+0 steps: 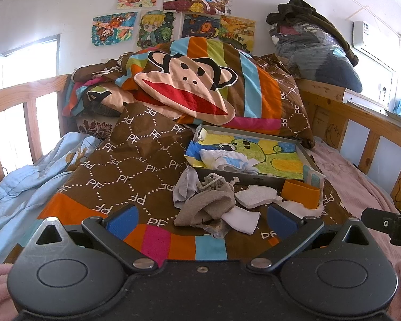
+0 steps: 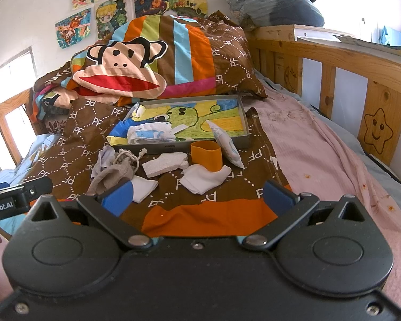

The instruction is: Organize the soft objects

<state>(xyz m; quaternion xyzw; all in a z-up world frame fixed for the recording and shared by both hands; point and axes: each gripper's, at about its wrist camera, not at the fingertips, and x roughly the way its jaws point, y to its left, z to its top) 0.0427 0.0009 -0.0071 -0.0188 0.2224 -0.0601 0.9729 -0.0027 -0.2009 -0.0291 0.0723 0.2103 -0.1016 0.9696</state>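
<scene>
1. Nearest my left camera sit the left tongs [image 1: 200,220], spread wide and holding nothing, hanging just short of a crumpled grey-brown cloth bag [image 1: 204,203] with a knotted cord.
2. On my other side the right tongs [image 2: 197,194] are spread wide too and empty, hovering over the brown patterned quilt [image 2: 74,139] that covers the bed.
3. What I have to sort lies in a loose heap on that quilt, in front of a shallow grey tray [image 2: 242,123] lined with a crayon drawing.
4. Inside the tray I see only a folded white-and-blue cloth [image 2: 149,135], so I judge one item is put away at most.
5. A small white packet [image 2: 226,147] leans over the tray's near rim, half in and half out.
6. Left outside: the cloth bag, a pale grey rag [image 2: 104,157] beside it, a flat white foam piece [image 2: 164,164], an orange soft cup [image 2: 205,155], a white cloth [image 2: 204,179] touching the cup's base, and another white cloth [image 2: 143,188] near my right tongs' left finger.
7. My reading is that the job is barely begun; nearly everything waits to be lifted into the tray.
8. I would start with the bag, since it is closest to the left tongs.
</scene>
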